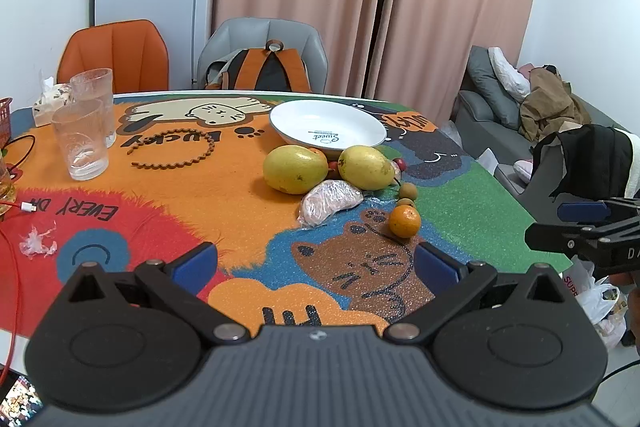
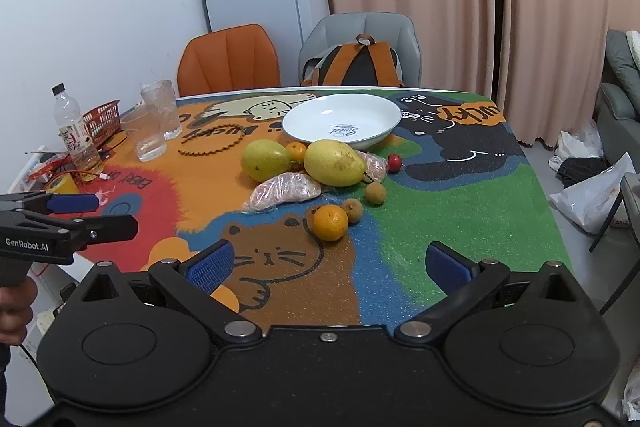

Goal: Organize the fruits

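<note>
A white plate point(image 1: 328, 129) point(image 2: 344, 121) sits empty at the far side of the cartoon mat. In front of it lie two yellow-green mangoes point(image 1: 295, 169) point(image 2: 334, 163), a plastic-wrapped pink fruit point(image 1: 330, 201) point(image 2: 286, 193), a small orange point(image 1: 405, 221) point(image 2: 330, 223), brown longans point(image 1: 408, 191) point(image 2: 375, 193), a red berry point(image 2: 395, 163) and a second orange point(image 2: 297, 151) behind the mangoes. My left gripper point(image 1: 316, 263) is open and empty near the mat's front edge. My right gripper point(image 2: 328, 263) is open and empty, just short of the small orange.
Two glasses point(image 1: 82, 143) point(image 2: 150, 139) stand at the left, with a brown wavy hairband point(image 1: 176, 155) between them and the fruit. A bottle point(image 2: 76, 135), a red basket point(image 2: 102, 121) and cables point(image 1: 16, 207) sit at the far left. Two chairs point(image 2: 228, 61) stand behind the table.
</note>
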Available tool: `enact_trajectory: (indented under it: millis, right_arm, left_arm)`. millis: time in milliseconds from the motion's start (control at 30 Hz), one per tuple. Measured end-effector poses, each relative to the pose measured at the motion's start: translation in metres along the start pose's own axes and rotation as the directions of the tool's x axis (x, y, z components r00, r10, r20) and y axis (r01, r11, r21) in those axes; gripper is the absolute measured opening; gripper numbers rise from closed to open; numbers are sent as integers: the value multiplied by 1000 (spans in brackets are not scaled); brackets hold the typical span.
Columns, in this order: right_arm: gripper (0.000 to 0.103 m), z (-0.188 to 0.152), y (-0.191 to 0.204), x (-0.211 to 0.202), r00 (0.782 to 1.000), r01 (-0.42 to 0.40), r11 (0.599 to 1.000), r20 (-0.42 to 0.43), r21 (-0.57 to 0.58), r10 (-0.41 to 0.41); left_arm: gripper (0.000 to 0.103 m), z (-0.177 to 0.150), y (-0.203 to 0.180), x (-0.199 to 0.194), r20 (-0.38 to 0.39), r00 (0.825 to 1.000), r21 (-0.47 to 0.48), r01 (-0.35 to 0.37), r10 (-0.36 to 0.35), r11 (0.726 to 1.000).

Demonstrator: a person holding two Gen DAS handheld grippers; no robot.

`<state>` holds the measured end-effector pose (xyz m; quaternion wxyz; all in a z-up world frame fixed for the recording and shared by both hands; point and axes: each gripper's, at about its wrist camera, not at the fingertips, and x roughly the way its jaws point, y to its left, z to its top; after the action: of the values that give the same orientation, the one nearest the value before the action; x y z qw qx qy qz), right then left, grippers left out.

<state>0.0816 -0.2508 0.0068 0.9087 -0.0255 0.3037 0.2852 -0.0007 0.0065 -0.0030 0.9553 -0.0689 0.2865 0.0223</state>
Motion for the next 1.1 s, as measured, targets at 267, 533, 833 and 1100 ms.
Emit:
enact_trajectory:
  millis: [267, 533, 833, 1100]
  right_arm:
    - [103, 1, 0, 0, 1000, 1, 1000, -6, -4, -1]
    - [103, 4, 1, -2, 1000, -2, 1000, -1, -13, 2]
    - [103, 6, 2, -4, 1000, 5, 1000, 3, -16, -5]
    - [103, 6, 2, -4, 1000, 5, 1000, 4, -19, -4]
  left_arm:
    - [103, 0, -2, 0, 0, 1000, 3, 2, -2, 1000]
    - [103, 1, -1, 1, 0, 1000, -2, 0, 0, 1000]
    - [103, 1, -1, 0, 0, 1000, -2, -2, 2, 1000]
    - [103, 2, -1, 0, 1, 1000, -2, -1, 1, 1000]
